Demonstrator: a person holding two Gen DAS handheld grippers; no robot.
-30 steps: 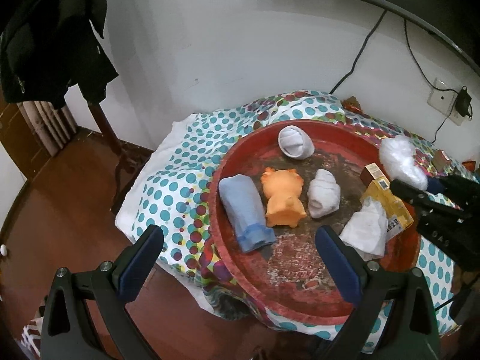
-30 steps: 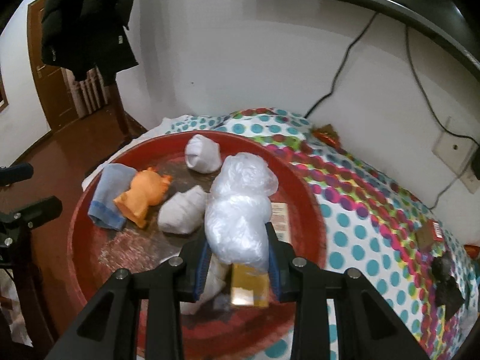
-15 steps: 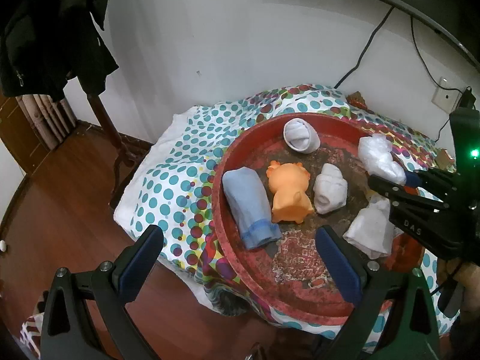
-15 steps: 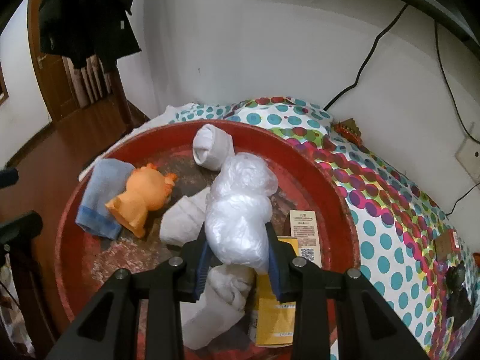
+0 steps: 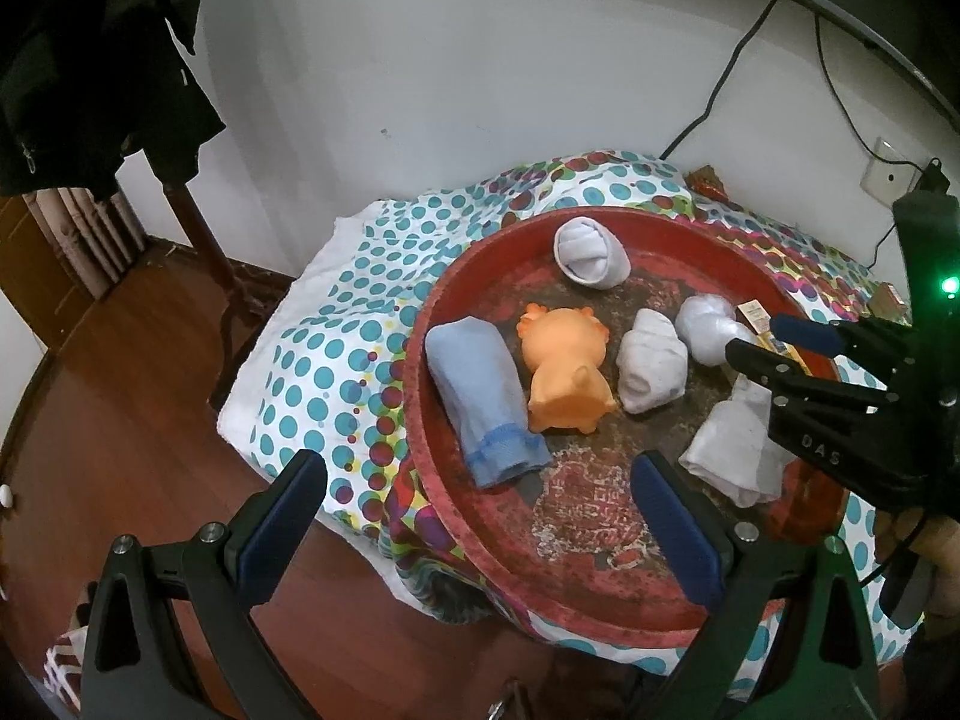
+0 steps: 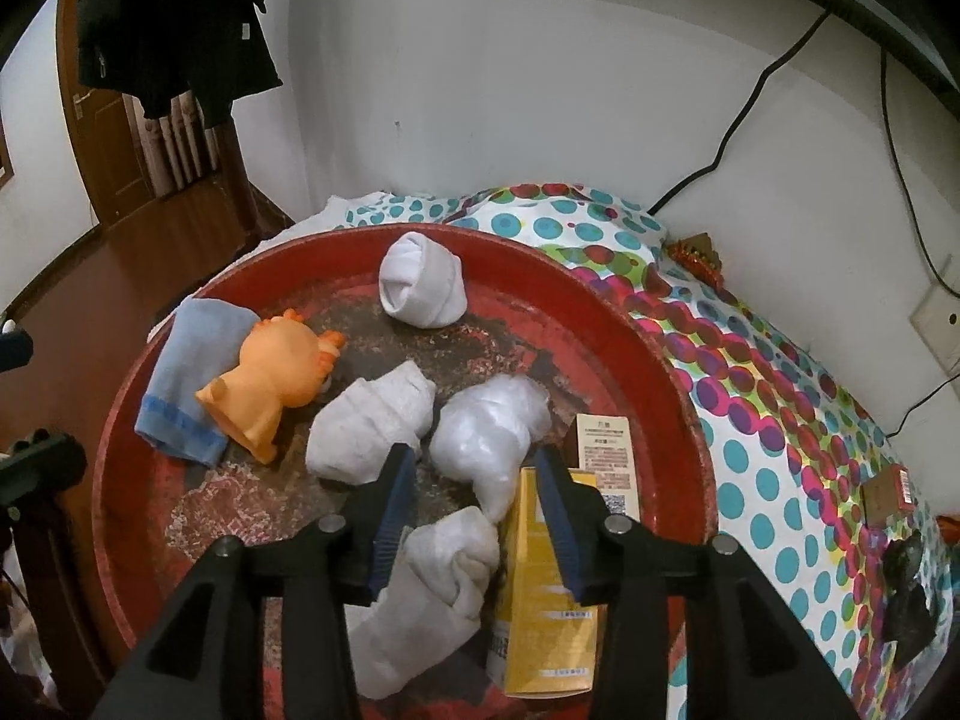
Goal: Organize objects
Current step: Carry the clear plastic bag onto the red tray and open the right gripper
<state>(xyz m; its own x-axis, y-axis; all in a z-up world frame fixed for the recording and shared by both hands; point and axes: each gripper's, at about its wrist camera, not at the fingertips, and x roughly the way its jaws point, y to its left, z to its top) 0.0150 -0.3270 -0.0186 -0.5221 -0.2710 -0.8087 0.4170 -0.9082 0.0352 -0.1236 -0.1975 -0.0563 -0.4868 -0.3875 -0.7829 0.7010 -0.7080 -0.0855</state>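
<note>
Now, right gripper [image 6: 474,495]: jaws apart, straddling the plastic bag's [image 6: 489,429] tail at frame centre.
Left gripper [image 5: 480,525]: jaws wide, empty.
Risk: withdrawing could drag the bag or topple the yellow box [image 6: 543,594].
Tray [image 6: 672,372]: crowded.

Three white socks [image 6: 371,423], one blue sock [image 6: 186,375], one toy [image 6: 270,375].

black coat [image 5: 90,60], wall socket [image 6: 939,318], wooden door [image 6: 114,150]

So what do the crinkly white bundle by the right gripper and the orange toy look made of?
White bundle: likely thin plastic film, translucent, with crinkled shiny highlights. Orange toy: probably soft rubber or vinyl, smooth, matte, moulded in one piece; can't confirm from looks.
</note>
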